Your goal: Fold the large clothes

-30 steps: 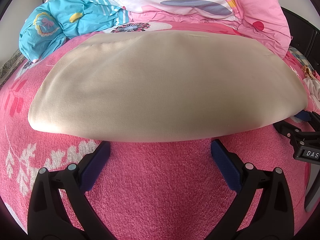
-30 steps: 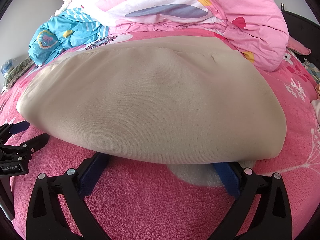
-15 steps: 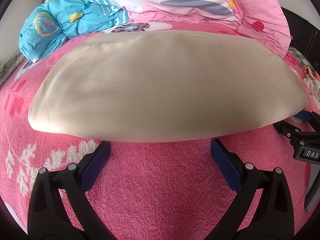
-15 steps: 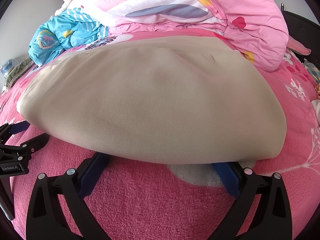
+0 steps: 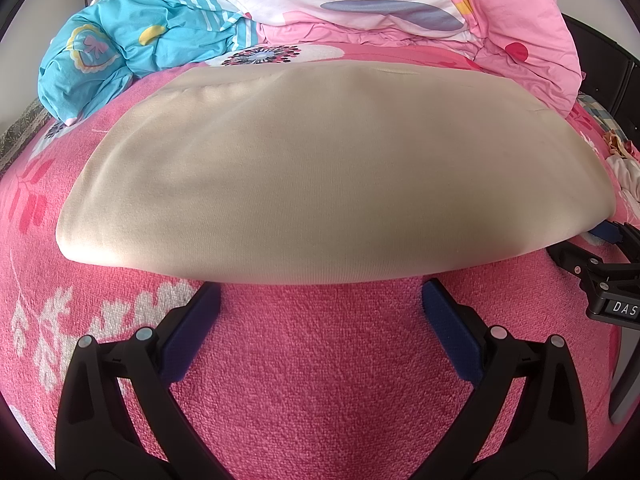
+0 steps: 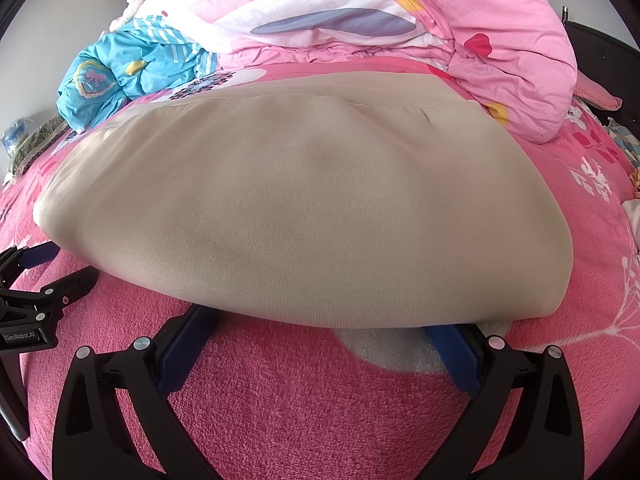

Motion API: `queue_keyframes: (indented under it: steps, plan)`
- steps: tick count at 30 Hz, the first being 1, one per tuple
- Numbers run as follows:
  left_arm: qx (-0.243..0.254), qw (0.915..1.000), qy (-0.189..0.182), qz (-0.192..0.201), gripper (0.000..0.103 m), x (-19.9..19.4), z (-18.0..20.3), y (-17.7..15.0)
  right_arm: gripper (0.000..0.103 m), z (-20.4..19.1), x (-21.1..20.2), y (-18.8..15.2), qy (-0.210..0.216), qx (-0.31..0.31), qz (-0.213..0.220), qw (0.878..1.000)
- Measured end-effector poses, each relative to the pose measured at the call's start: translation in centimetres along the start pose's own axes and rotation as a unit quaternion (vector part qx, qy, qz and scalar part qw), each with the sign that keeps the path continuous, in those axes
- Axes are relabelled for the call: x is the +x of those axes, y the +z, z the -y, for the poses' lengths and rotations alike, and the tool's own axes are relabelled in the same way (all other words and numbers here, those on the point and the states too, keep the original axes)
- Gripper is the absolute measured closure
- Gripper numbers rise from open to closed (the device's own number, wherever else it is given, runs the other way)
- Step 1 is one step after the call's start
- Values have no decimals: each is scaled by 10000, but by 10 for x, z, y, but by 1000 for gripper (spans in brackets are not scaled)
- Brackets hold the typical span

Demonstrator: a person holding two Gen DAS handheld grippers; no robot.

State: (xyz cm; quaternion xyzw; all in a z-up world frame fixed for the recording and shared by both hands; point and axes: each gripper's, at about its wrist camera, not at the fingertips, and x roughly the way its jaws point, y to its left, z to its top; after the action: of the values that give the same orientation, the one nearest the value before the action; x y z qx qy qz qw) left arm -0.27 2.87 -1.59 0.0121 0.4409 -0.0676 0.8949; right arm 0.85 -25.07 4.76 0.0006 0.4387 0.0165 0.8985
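**Both grippers parked wide at the near hem of the folded beige garment**

I see the beige garment (image 5: 320,176) lying flat and folded on the pink bed cover (image 5: 320,360), filling the middle of both wrist views. Its near edge is a smooth rounded fold running from about 9 o'clock to 3 o'clock in front of me.

My left gripper (image 5: 320,308) has its fingers spread wide, holding nothing; the blue pads (image 5: 192,332) stop at the near fold, with their tips just under its overhang as far as I can judge. At 3 o'clock in this view the right gripper (image 5: 600,268) sits beside the garment's right corner.

From the right wrist, the right gripper (image 6: 328,340) is likewise spread open and empty, its blue pads (image 6: 452,344) reaching in under the near hem; whether they touch the cloth I cannot tell, since the fold hides the tips. The left gripper (image 6: 36,292) shows at 9 o'clock, near the garment's left corner.

Beyond the garment, at 12 o'clock, a pink quilt (image 5: 400,12) is heaped up, with a crumpled blue quilt (image 5: 132,48) at 10 o'clock. A white patch of the bed cover's pattern (image 6: 384,348) shows between the right fingers.
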Motion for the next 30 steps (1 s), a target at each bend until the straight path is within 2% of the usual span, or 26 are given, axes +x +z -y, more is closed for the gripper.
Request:
queue_keyframes:
  steps: [30]
  plan:
    - [-1, 10000, 1, 0, 6, 1, 0, 2, 6, -1, 0, 0, 2, 4, -3, 10000]
